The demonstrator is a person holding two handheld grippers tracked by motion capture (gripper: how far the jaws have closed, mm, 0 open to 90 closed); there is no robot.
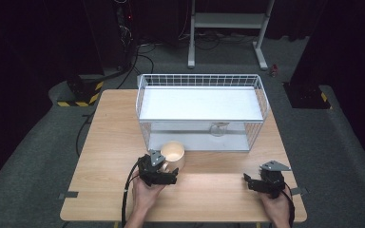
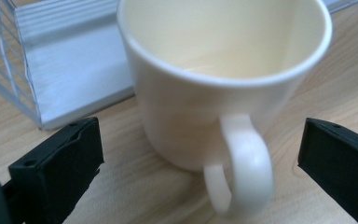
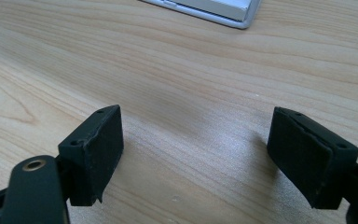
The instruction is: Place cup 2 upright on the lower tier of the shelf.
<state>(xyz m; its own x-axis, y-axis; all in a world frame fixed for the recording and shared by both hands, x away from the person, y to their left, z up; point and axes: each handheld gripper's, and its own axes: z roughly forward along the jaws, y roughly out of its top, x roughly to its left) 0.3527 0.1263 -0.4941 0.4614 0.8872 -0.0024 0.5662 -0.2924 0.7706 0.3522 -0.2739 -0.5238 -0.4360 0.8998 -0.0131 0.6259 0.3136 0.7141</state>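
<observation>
Just ahead, mug (image 2: 223, 88) handle sits between spread left hand-held gripper (image 2: 200, 163) jaws.

Cream mug (image 1: 173, 153): glazed ceramic, one looped handle (image 2: 240, 163), plain and unmarked. It is being shown upright and empty, its pale inside bare. It is being borne by the wooden table (image 1: 109, 142), just in front of the white wire rack (image 1: 202, 110), near the rack's left front corner. Its handle is being turned toward the person's side. It is being framed between the spread jaws of the left gripper (image 1: 167, 175), the jaws apart from its sides and touching nothing.
</observation>
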